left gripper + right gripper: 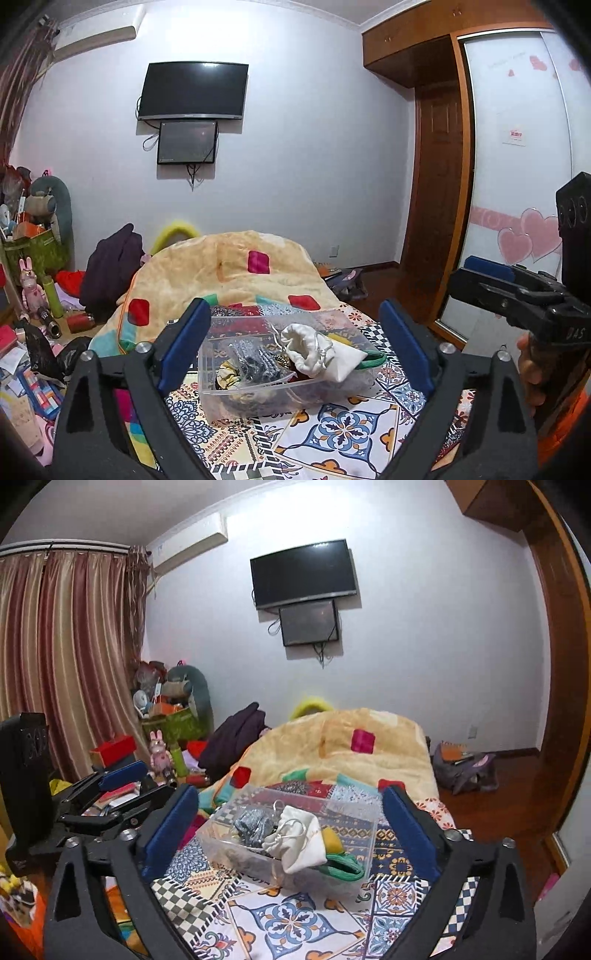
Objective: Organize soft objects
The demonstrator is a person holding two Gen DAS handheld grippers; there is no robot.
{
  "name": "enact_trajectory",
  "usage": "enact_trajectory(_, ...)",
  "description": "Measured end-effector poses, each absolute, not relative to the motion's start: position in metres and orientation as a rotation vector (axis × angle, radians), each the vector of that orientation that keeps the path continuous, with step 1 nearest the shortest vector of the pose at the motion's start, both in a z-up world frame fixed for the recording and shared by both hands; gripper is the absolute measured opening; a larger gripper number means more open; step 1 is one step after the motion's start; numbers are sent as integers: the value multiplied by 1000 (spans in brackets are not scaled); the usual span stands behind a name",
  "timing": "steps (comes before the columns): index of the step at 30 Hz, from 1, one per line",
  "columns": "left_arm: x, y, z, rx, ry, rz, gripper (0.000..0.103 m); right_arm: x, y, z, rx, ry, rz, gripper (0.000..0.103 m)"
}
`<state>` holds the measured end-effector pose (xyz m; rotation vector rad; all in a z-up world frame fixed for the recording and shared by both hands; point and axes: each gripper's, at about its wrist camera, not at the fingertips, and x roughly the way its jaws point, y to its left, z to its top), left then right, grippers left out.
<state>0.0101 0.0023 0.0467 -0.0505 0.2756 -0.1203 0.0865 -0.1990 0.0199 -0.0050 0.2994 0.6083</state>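
Left gripper (295, 343) with fingers spread wide and empty, right gripper (286, 829) likewise apart and holding nothing; both hang above and just short of the clear plastic bin (258, 397), framing it between their blue pads. The bin sits on the patterned bedspread (332, 439), mid-bed, near the foot of the rumpled yellow blanket (240, 269). Inside: white drawstring pouch (299, 845) on top, leaning over the rim; a green strap (343, 867) spilling over the near-right edge; a grey-black bundle (255, 360) toward the left. Risks, as I judge them: the pouch's loose cord could snag a finger and drag contents out; pressing on the thin wall could tip the bin on the soft mattress. Open spread in front and to the right; the bed edge drops to the wood floor (491, 812) on the right, clutter on the left.
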Motion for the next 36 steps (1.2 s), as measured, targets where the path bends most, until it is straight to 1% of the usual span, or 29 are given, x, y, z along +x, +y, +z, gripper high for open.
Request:
enact_trajectory(2,6,1,47,-45,263,-107,101,83,-199,19,-8,290,606,103)
enact_trajectory(5,2,1,47,-52,256,-104,102,81,-198,18,-8,281,609,103)
enact_trajectory(36,3,5,40,-61,264,-91,102,74,-207,12,9,279,606,103)
